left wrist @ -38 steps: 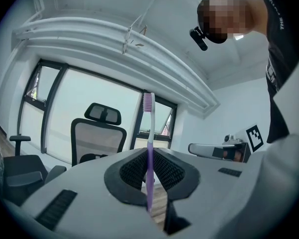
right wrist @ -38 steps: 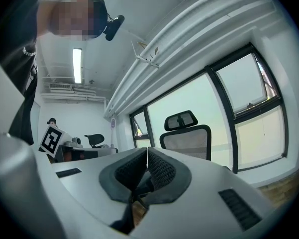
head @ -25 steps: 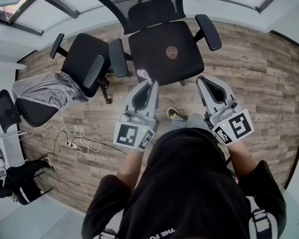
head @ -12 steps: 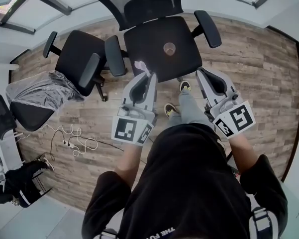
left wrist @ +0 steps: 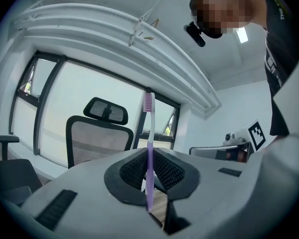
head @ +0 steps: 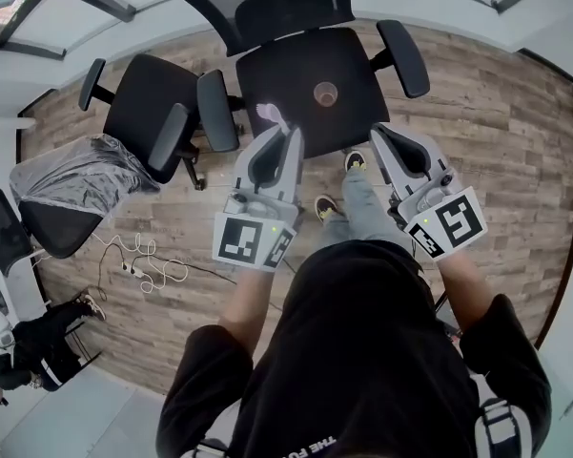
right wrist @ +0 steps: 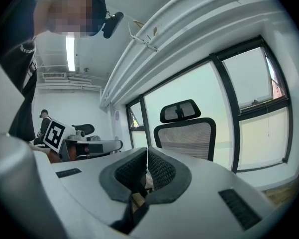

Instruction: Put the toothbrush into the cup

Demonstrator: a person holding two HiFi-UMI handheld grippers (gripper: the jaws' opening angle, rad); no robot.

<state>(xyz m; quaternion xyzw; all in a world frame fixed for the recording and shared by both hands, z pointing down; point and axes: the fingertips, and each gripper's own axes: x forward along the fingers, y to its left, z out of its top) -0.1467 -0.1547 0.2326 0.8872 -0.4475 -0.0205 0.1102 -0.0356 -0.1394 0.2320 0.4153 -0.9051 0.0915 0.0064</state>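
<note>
You are gripping the toothbrush [left wrist: 149, 148] lengthwise in your left gripper [head: 290, 135], bristles sticking out past the tips. The cup [head: 325, 93] is sitting ahead, slightly right. Your right gripper [head: 380, 134] is pinching shut, empty.

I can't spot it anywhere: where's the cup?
In the head view, the cup stands on the middle chair's seat, just beyond the toothbrush in the left gripper.

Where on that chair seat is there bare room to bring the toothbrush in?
The seat is bare all round the cup, between the armrests. It is crowded only at its near edge, where the left gripper holds the toothbrush.
</note>
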